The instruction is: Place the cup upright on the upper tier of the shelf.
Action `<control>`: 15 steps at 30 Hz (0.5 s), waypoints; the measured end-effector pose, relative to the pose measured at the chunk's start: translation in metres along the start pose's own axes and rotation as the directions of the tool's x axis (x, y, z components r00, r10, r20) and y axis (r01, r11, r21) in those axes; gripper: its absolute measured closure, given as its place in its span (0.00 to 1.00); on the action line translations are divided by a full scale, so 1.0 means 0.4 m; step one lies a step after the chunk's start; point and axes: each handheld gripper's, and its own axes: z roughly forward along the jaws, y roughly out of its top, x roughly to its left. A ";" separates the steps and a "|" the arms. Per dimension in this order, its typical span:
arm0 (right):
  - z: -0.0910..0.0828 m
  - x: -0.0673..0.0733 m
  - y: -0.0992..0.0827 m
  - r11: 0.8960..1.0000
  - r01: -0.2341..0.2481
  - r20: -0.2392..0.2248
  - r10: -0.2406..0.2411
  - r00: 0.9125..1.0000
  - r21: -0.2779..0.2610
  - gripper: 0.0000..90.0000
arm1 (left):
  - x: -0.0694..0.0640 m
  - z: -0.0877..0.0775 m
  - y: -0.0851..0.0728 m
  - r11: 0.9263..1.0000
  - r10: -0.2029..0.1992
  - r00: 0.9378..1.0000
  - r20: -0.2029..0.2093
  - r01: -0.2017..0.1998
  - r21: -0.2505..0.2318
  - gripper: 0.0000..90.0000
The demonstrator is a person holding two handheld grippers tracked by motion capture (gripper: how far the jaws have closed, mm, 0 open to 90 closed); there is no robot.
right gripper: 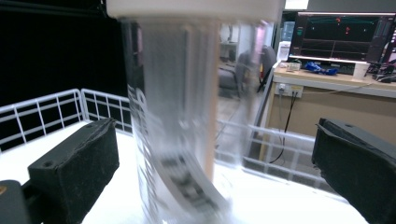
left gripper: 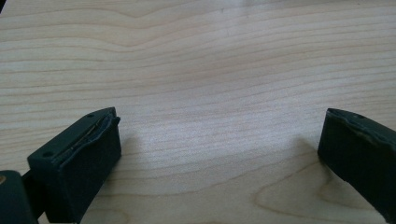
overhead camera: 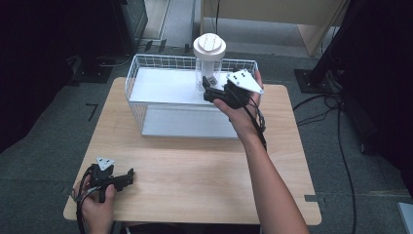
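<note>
Over at the far side of the wooden tabletop (overhead camera: 204, 170) sits a white wire basket (overhead camera: 146, 73) with a white floor, and standing upright inside it, toward its right half, is a clear cylindrical container (overhead camera: 208, 68) topped by a broad white lid (overhead camera: 209, 46). The right hand-held gripper (overhead camera: 208, 87) is up at that container, held by the right hand (overhead camera: 238, 109) reaching over the basket's front edge, grey three-cornered plate (overhead camera: 245, 80) on top and a black cable trailing down along the forearm. From the right gripper view, the clear container (right gripper: 177, 121) rises between the two black jaws, blurred, with dark printed markings on its wall; the jaws stand wide apart, with visible gaps on both sides of the container, so this one is open and not gripping. White basket wire (right gripper: 56, 107) runs behind it, and farther back a wooden desk (right gripper: 327, 93) carries a dark monitor (right gripper: 341, 39). Down at the near left corner of the tabletop, the left hand-held gripper (overhead camera: 127, 178) rests low over the wood in the left hand (overhead camera: 95, 204), well apart from the basket. In the left gripper view its jaws are spread wide with nothing but bare wood grain (left gripper: 210, 93) between them, so it is open too.
</note>
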 end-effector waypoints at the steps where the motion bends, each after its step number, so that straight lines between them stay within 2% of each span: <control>1: -0.011 -0.005 -0.005 1.000 0.003 0.000 -0.003 1.000 0.001 0.01 | 0.000 0.000 0.000 1.000 0.000 1.000 -0.001 0.000 0.000 0.00; 2: -0.035 -0.016 -0.016 1.000 0.006 -0.001 -0.006 1.000 -0.002 0.01 | 0.000 0.000 0.000 1.000 0.000 1.000 0.000 0.000 0.000 0.00; 5: -0.056 -0.023 -0.028 1.000 0.018 -0.003 -0.018 1.000 0.003 0.01 | 0.000 0.000 0.000 1.000 0.000 1.000 0.000 0.000 0.000 0.00; 6: -0.084 -0.030 -0.046 0.999 0.031 -0.007 -0.031 0.999 0.007 0.01 | 0.000 0.000 0.000 1.000 0.000 1.000 0.000 0.000 0.000 0.00; 7: -0.084 -0.030 -0.046 0.999 0.031 -0.007 -0.031 0.999 0.007 0.01 | 0.000 0.000 0.000 1.000 0.000 1.000 0.000 0.000 0.000 0.00; 10: -0.130 -0.040 -0.079 0.999 0.034 -0.008 -0.034 0.999 0.011 0.01 | 0.000 0.000 0.000 1.000 0.000 1.000 0.001 0.000 0.002 0.00; 11: -0.130 -0.040 -0.079 0.999 0.034 -0.008 -0.034 0.999 0.011 0.01 | 0.000 0.000 0.000 1.000 0.000 1.000 0.001 0.000 0.002 0.00; 12: -0.154 -0.044 -0.098 0.999 0.045 -0.001 -0.045 0.999 0.013 0.01 | 0.000 -0.001 0.000 1.000 0.000 1.000 0.000 0.000 0.002 0.00; 15: -0.180 -0.046 -0.118 0.998 0.061 0.000 -0.061 0.998 0.007 0.01 | 0.000 0.000 0.000 1.000 0.000 1.000 0.000 0.000 0.001 0.00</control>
